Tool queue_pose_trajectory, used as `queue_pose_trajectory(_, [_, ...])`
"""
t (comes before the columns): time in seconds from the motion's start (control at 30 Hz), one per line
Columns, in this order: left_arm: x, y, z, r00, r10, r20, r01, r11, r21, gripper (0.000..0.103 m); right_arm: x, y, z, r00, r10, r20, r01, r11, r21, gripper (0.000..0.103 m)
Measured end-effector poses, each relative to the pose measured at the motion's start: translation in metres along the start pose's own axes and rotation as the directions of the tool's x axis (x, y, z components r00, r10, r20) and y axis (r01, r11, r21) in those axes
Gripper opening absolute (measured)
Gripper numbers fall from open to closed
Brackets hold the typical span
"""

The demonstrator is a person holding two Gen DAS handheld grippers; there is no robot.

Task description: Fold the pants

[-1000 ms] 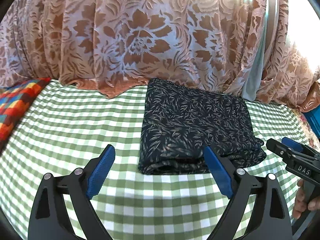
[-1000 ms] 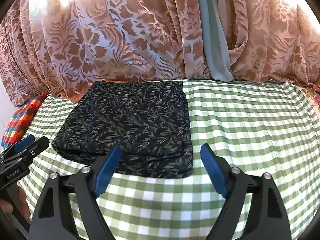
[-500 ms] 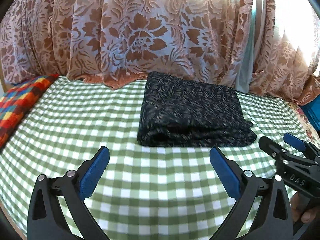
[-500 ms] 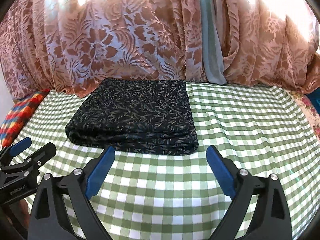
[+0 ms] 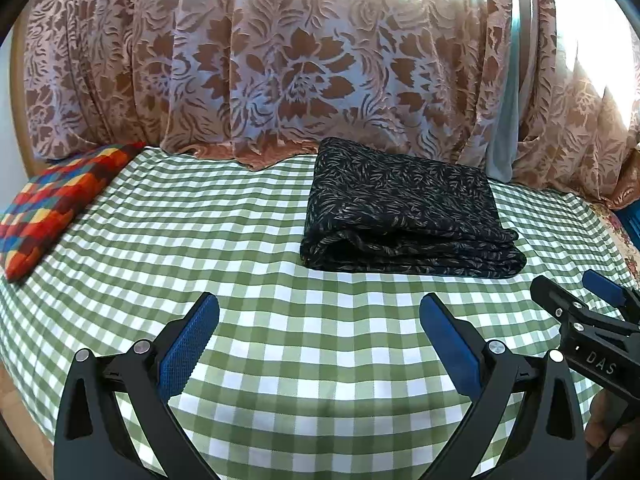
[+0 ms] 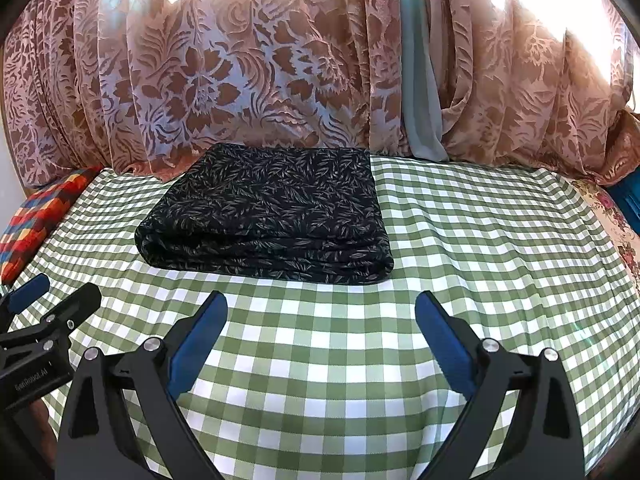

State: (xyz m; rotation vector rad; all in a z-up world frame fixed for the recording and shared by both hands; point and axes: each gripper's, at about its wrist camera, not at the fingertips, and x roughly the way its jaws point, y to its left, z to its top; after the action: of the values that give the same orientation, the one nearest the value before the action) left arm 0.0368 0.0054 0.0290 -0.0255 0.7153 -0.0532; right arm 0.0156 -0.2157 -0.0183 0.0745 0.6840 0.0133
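The pants (image 5: pixel 404 208) (image 6: pixel 276 208), black with a pale leaf print, lie folded into a thick rectangle on the green-and-white checked cloth (image 5: pixel 224 232) (image 6: pixel 480 240), near the curtain. My left gripper (image 5: pixel 319 312) stands open over bare cloth, short of the stack's near edge, with nothing between its blue pads. The right gripper (image 6: pixel 321 307) is open too, likewise in front of the stack and apart from it. Each gripper shows at the edge of the other's view: the right one (image 5: pixel 576 292) and the left one (image 6: pixel 56 292).
A pink floral curtain (image 5: pixel 304 64) (image 6: pixel 240 64) hangs along the far edge of the bed. A multicoloured patterned cushion (image 5: pixel 52 204) (image 6: pixel 36 216) lies at the left. Floral fabric (image 6: pixel 616 216) and something blue (image 6: pixel 630 196) sit at the right edge. A hand (image 5: pixel 608 436) holds the right gripper.
Both grippers have drawn back toward me, away from the folded pants, which now lie farther off. The stack itself has stayed put.
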Motion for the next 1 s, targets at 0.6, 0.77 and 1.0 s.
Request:
queue_pose_trajectory(0.6, [-0.0015, 0.0057, -0.0022, 1.000, 0.028, 0.001, -0.028, 1.000, -0.015, 0.099, 0.0017, 0.0013, -0.0077, 1.000, -0.003, -0.010, 0.003, 1.000, -0.006, 0.096])
queue_pose_trajectory(0.77, [-0.0024, 0.0049, -0.0026, 0.999, 0.033, 0.003, -0.033, 0.999, -0.007, 0.099, 0.0015, 0.0017, -0.0082, 1.000, -0.002, -0.010, 0.002, 1.000, -0.008, 0.096])
queue_pose_trajectory(1.0, [-0.0070, 0.0051, -0.0022, 1.000, 0.027, 0.011, -0.027, 1.000, -0.003, 0.099, 0.0015, 0.0034, -0.0093, 1.000, 0.001, -0.016, -0.001, 1.000, -0.013, 0.096])
